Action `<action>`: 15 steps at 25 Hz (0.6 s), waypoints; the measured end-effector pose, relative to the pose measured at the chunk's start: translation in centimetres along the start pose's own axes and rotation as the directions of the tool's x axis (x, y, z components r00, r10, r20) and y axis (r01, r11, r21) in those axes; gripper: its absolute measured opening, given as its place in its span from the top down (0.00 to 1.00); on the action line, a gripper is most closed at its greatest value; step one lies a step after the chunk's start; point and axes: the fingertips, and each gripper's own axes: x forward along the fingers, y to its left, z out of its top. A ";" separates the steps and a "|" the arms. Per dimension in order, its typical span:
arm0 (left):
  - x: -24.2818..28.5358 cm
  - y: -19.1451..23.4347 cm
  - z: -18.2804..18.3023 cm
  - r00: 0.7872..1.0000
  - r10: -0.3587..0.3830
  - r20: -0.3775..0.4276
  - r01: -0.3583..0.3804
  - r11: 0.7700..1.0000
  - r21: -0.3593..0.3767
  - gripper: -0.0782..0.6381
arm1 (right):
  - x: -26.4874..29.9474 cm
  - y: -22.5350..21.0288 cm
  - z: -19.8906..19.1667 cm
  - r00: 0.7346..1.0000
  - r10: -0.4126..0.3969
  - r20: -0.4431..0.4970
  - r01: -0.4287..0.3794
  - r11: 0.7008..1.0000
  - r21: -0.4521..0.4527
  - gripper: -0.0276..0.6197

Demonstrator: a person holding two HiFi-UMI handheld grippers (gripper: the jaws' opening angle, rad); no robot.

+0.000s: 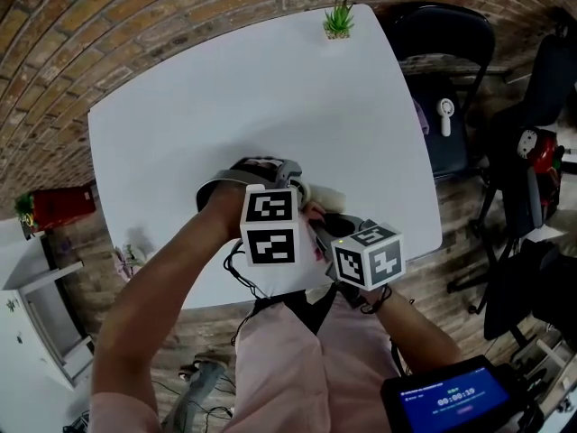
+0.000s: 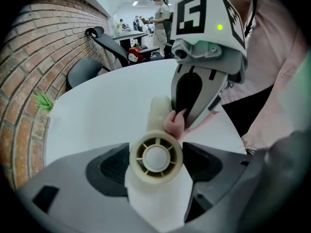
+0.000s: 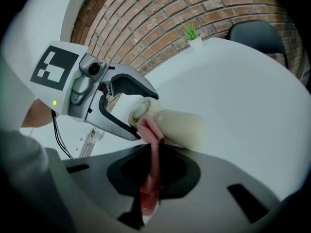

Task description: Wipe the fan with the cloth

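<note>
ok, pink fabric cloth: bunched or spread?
Bunched: right gripper pinches the pink cloth into a narrow strip, its tip against the cream plastic fan.

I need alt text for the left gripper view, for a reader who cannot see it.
The left gripper is shut on a cream fan, its round end facing the camera. The right gripper holds a pink cloth against the fan's body; a white table and brick wall lie behind.

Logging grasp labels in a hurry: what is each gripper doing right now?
Left gripper: shut on the fan.
Right gripper: shut on the pink cloth, whose free end touches the fan.
</note>
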 end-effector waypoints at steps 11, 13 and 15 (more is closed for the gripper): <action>0.1 0.0 0.0 1.000 -0.004 -0.015 0.004 1.000 0.014 0.40 | -1.1 -1.4 -0.2 1.000 -0.017 0.010 0.016 0.999 0.034 0.91; 0.1 0.0 0.1 1.000 -0.005 -0.018 0.005 1.000 0.016 0.40 | -1.3 -1.6 -0.3 1.000 -0.019 0.011 0.018 0.999 0.037 0.91; 0.1 0.0 0.1 1.000 -0.005 -0.019 0.005 1.000 0.015 0.40 | -1.5 -1.8 -0.3 1.000 -0.021 0.011 0.021 0.999 0.042 0.91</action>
